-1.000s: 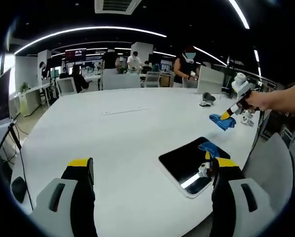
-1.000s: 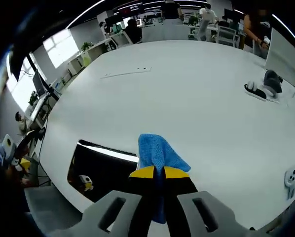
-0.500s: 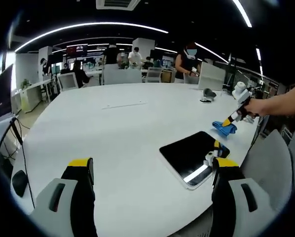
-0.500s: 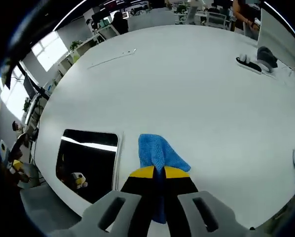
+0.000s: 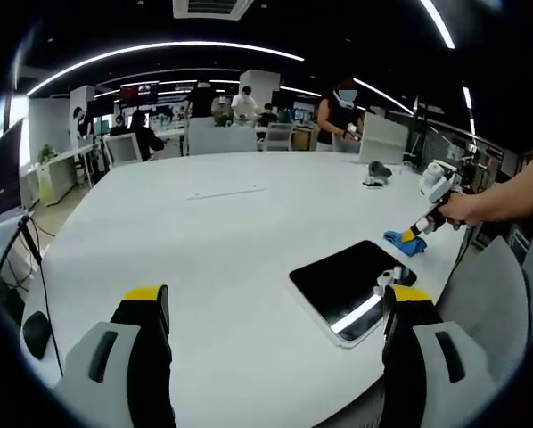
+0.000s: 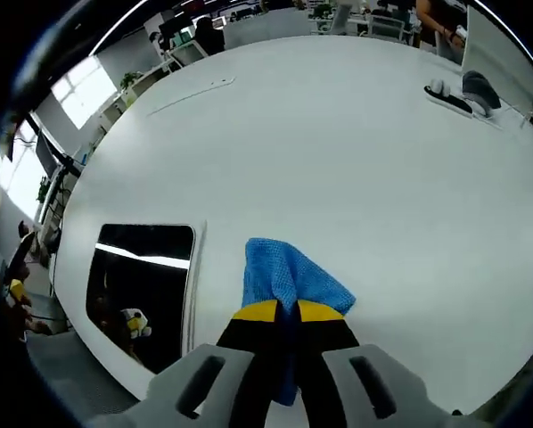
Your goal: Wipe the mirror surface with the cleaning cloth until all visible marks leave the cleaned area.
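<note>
The right gripper (image 6: 284, 312) had its jaws pinched tight on the blue cleaning cloth (image 6: 289, 278), which touched the white table (image 6: 338, 160) just beside the dark mirror (image 6: 137, 281). The left gripper (image 5: 275, 308) hung with jaws spread wide, nothing between them, mirror (image 5: 347, 283) near its right jaw.

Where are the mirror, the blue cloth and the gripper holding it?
mirror (image 6: 142, 276): right gripper view, middle of dark glass.
blue cloth (image 6: 289, 281): right gripper view, middle of the bunched fabric.
right gripper (image 6: 284, 312): right gripper view, between yellow fingertips.
</note>
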A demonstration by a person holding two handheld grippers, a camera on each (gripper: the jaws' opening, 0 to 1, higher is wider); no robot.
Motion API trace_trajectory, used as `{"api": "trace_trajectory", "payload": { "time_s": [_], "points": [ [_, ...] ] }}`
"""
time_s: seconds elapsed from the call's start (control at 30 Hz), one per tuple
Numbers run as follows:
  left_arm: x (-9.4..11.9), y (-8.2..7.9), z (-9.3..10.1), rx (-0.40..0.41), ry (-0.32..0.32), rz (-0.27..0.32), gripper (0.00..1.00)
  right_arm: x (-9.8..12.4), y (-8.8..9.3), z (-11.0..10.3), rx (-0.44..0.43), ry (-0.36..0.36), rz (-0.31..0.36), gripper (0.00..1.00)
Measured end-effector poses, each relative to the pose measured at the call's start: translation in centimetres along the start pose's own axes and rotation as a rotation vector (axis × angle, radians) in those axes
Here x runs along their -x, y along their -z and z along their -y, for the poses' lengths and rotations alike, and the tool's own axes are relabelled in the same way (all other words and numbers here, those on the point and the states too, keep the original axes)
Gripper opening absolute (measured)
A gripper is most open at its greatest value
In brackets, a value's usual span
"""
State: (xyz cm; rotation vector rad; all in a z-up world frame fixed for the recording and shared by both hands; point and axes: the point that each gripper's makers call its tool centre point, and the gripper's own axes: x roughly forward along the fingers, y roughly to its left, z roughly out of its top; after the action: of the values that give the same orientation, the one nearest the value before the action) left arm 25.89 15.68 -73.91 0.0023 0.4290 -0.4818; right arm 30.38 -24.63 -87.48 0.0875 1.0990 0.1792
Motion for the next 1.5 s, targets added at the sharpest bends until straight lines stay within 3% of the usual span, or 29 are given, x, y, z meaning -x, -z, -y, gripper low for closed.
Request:
{"api": "trace_trajectory", "payload": {
  "time_s": [0.23,0.37,0.53,0.6,0.73,0.87,0.9,0.97,1.1,1.17,1.33,1.5],
  "points": [
    [-0.1,0.1,-0.3,0.014,-0.006,0.017,0.99,0.1,0.1,0.0,0.001,-0.065,0.033,0.01],
    [0.0,0.4,-1.0,0.028,-0.021,0.021,0.99,0.6,-0.4,-0.4,-0.008,-0.092,0.052,0.08],
    [0.2,0.6,-1.3,0.018,-0.019,0.000,0.99,2.1,-1.9,-1.1,-0.015,-0.160,0.149,0.32],
    [0.4,0.9,-1.4,-0.026,-0.007,-0.021,0.99,3.4,-2.5,-0.9,0.031,-0.159,0.180,0.40],
    [0.7,0.7,-2.3,0.013,-0.012,-0.013,0.99,6.6,-5.5,-1.5,0.192,-0.225,0.365,0.52],
    [0.8,0.1,-3.1,0.017,-0.025,0.011,0.99,8.8,-6.7,-1.9,0.285,-0.290,0.498,0.83],
    [0.8,-0.2,-3.3,0.012,-0.028,0.023,0.99,9.0,-6.2,-1.7,0.273,-0.299,0.497,0.90],
    [0.9,-0.4,-3.6,0.011,-0.031,0.035,0.99,9.3,-5.7,-1.2,0.269,-0.292,0.509,0.92],
    [1.1,-0.7,-4.0,0.017,-0.038,0.049,0.99,9.6,-4.1,0.0,0.370,-0.208,0.571,0.98],
    [1.2,-0.7,-4.0,0.016,-0.039,0.050,0.99,9.6,-2.9,-0.2,0.399,-0.209,0.585,0.98],
    [1.4,-0.5,-3.5,0.015,-0.032,0.056,0.99,9.9,-0.5,-0.3,0.336,-0.228,0.582,0.98],
    [1.0,-0.2,-2.3,0.004,0.008,0.048,0.99,10.0,0.1,1.0,0.302,-0.195,0.561,0.98]
  ]
}}
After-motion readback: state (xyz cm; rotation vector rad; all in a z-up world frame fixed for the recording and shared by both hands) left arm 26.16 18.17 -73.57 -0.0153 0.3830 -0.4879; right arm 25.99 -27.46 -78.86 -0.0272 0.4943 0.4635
